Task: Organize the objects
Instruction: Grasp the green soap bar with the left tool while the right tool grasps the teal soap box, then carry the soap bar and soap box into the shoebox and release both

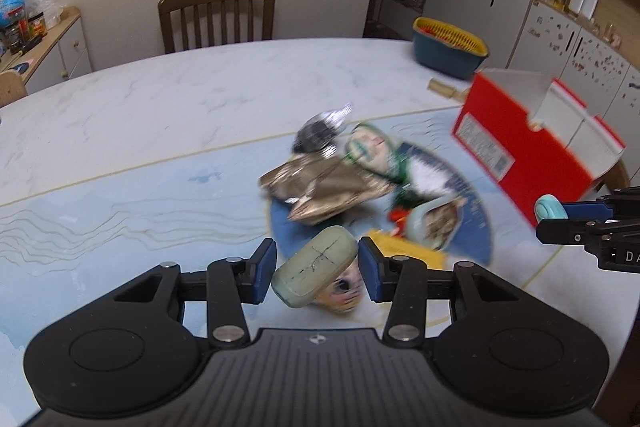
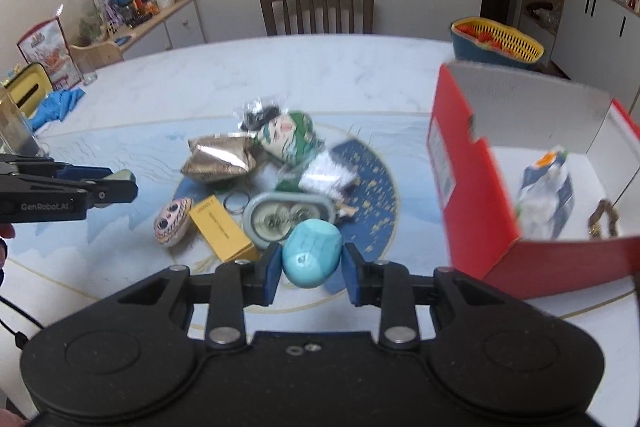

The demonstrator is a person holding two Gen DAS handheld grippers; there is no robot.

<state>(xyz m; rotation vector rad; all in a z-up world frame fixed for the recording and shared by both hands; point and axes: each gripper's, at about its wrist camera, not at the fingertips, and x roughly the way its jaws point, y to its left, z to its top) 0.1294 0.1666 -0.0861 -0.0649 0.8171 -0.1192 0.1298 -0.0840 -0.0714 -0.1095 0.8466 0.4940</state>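
Toward the left of the bench, the left tool [image 1: 317, 269] grips a sage-green oblong case [image 1: 314, 271] between its blue pads, lifted above the pile. Just beside it, near the bench's middle, the unsorted heap lies on a blue printed mat [image 2: 120, 147]: a painted spinning top [image 2: 173, 222], a yellow card box [image 2: 224, 229], a gold foil pouch [image 2: 220, 161], a bagged plush doll [image 2: 292, 137] and a grey oval tin [image 2: 289, 217]. Further right, the right tool [image 2: 308, 264] is clamped on a turquoise egg-shaped case [image 2: 312, 253]. At the right edge stands the open red box [image 2: 472, 195], holding a wrapped packet [image 2: 546, 195] and a beaded bracelet [image 2: 604, 219], so I judge sorting only begun, with most items left. Beyond the marble bench sit a wooden chair [image 2: 317, 7], a yellow-and-teal basket [image 2: 496, 41] and cupboards.
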